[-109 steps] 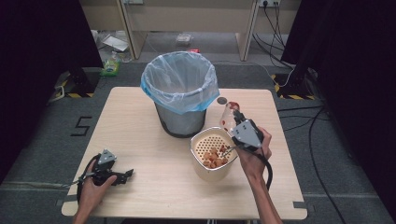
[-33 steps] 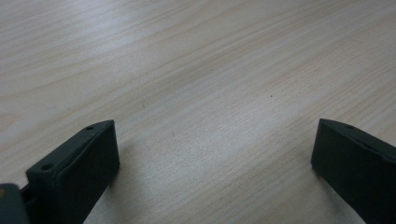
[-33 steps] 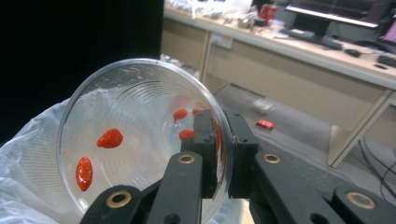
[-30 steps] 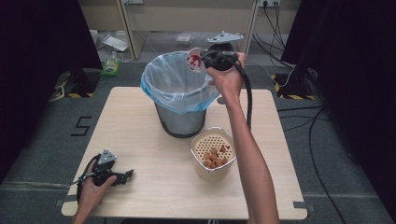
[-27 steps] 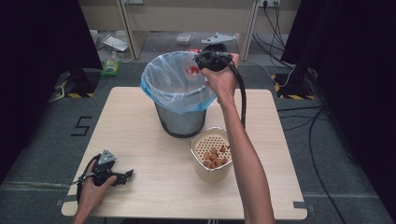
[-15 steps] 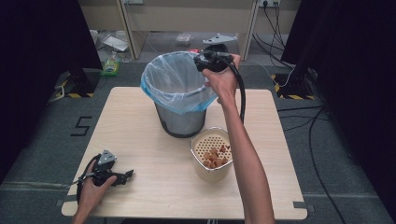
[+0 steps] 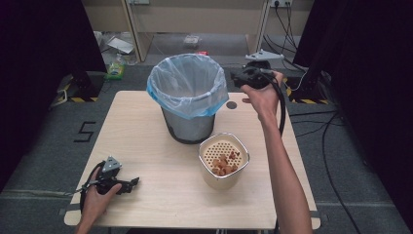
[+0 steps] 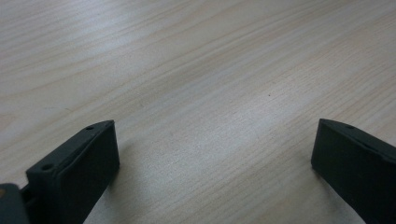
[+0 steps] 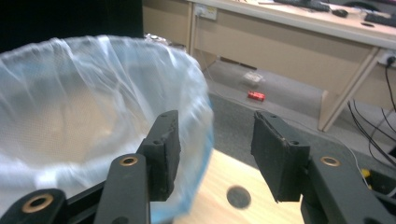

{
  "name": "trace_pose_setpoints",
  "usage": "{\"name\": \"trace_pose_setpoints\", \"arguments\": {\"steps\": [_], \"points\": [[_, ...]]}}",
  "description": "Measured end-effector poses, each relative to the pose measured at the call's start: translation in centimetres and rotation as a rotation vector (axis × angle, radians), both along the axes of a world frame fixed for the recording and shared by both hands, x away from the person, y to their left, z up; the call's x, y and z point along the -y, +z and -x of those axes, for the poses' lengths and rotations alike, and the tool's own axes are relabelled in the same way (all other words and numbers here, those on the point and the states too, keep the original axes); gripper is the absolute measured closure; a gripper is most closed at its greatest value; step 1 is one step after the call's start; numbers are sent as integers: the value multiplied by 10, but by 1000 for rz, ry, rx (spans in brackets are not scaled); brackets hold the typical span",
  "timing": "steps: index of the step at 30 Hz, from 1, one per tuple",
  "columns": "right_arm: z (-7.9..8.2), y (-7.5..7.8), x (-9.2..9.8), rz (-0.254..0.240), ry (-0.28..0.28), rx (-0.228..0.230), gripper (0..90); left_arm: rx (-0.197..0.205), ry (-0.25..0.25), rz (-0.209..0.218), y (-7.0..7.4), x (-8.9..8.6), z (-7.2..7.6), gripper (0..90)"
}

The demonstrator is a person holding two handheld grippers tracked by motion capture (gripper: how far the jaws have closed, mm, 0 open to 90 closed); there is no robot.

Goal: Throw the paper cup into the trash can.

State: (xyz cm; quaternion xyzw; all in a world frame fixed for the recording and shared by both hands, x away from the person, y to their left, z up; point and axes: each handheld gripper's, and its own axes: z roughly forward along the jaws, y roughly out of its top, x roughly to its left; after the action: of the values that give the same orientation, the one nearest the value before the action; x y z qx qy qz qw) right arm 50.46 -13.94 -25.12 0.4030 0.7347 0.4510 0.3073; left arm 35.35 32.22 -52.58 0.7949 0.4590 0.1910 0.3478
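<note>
A grey bin with a pale blue plastic liner (image 7: 187,92) stands at the back middle of the wooden table (image 7: 146,146). In front of it and to the right sits a cream perforated tub (image 7: 224,161) with brown food scraps inside. My right gripper (image 7: 235,78) hangs in the air just right of the bin's rim. Its jaws have just been opening and nothing is between them. In the right gripper view the liner (image 9: 70,116) lies left of the open right gripper (image 9: 215,140). My left gripper (image 7: 130,184) rests open on the table's front left, its left gripper view (image 8: 210,149) over bare wood.
A small dark round hole (image 7: 231,104) marks the table right of the bin. Beyond the table's far edge the floor holds a red can (image 9: 256,95), cables (image 7: 311,131) and a wooden desk (image 9: 289,32). Dark curtains flank both sides.
The right gripper held a reddish scrap over the bin's mouth; now its jaws are open and empty, and it has moved right, off the bin. The left gripper has not moved.
</note>
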Motion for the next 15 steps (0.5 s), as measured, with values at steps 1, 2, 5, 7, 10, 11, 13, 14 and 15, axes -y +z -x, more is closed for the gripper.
{"name": "trace_pose_setpoints", "arguments": {"steps": [1,2,5,7,10,11,13,14,15], "points": [[2,-3,5,-1,-5,-3,513,0,0,0,0,0,0,1],[5,-8,12,-2,-10,-9,509,0,0,0,0,0,0,1],[12,-18,25,11,-27,-18,496,1,0,0,0,0,0,1],[17,-26,34,16,-36,-22,492,-1,1,2,0,0,0,1],[24,-37,48,16,-51,-36,488,-2,1,1,0,0,0,1],[26,-41,52,19,-55,-38,487,-2,1,1,0,0,0,0],[30,-47,60,21,-60,-47,485,-2,0,0,0,0,0,0],[32,-50,63,23,-64,-48,484,-2,0,0,0,0,0,0],[34,-53,66,27,-68,-50,479,-2,0,0,0,0,0,0]]}}
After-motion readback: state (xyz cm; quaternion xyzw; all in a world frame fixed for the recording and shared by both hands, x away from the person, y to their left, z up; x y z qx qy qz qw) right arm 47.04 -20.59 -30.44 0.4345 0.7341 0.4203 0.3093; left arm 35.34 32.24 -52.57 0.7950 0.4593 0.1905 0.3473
